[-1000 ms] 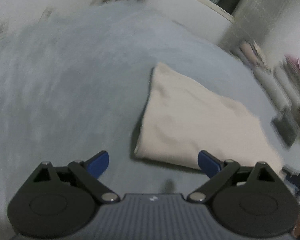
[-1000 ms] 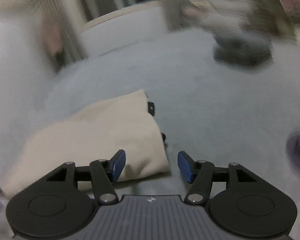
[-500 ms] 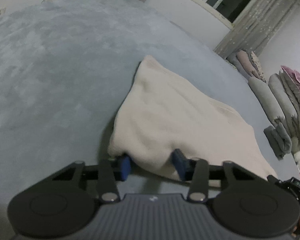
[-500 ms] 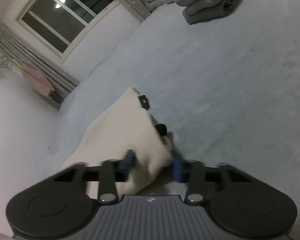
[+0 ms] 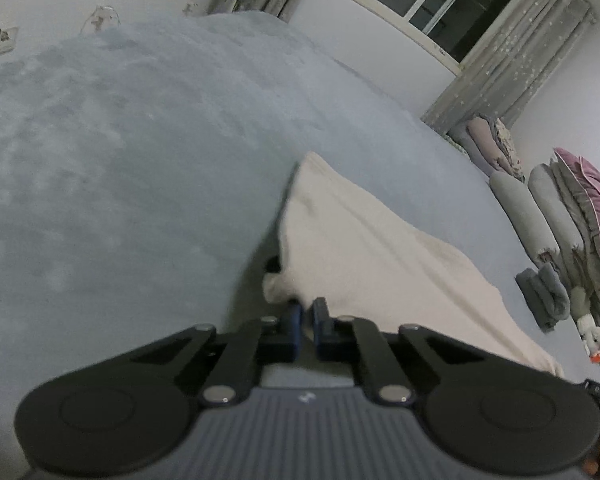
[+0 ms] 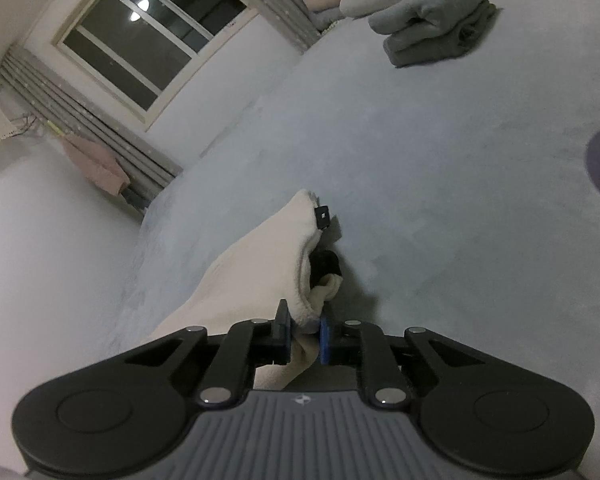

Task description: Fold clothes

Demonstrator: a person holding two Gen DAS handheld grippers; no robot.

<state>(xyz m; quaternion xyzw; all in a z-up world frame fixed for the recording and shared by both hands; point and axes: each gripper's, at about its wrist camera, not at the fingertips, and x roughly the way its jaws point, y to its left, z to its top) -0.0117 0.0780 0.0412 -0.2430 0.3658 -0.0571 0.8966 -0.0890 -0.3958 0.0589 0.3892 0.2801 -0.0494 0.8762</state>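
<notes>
A wide grey-blue bedspread (image 5: pixel 148 152) fills both views, in a pale-walled room with a dark window (image 6: pixel 152 36) and grey curtains (image 5: pixel 512 68) behind it. On the spread lies a folded cream garment (image 5: pixel 380 248), running in the left wrist view from the centre out toward 4 o'clock.

Half a second ago both tools were only part-way closed around the garment's near edge. Now the left gripper (image 5: pixel 306 322) has its blue pads pinched nearly together on the near corner of the cloth, and that corner bunches up just above the fingertips. The right gripper (image 6: pixel 304 336) is likewise clamped on a fold of the same garment, cream fabric squeezed between its pads and draping down past them. The cloth edge now looks lifted and rumpled rather than flat as it was a second ago.

In the right wrist view a small black tag (image 6: pixel 323 214) shows at the garment's far tip, and a dark rounded piece (image 6: pixel 324 264) peeks out beneath the fold at 12 o'clock from the pads; what it is cannot be told.

A folded grey blanket (image 6: pixel 436 36) sits on the spread at 1 o'clock in the right view. In the left view, grey and pink pillows (image 5: pixel 560 208) pile at 3 o'clock, with a small plush toy (image 5: pixel 590 332) below them. No containers show.
</notes>
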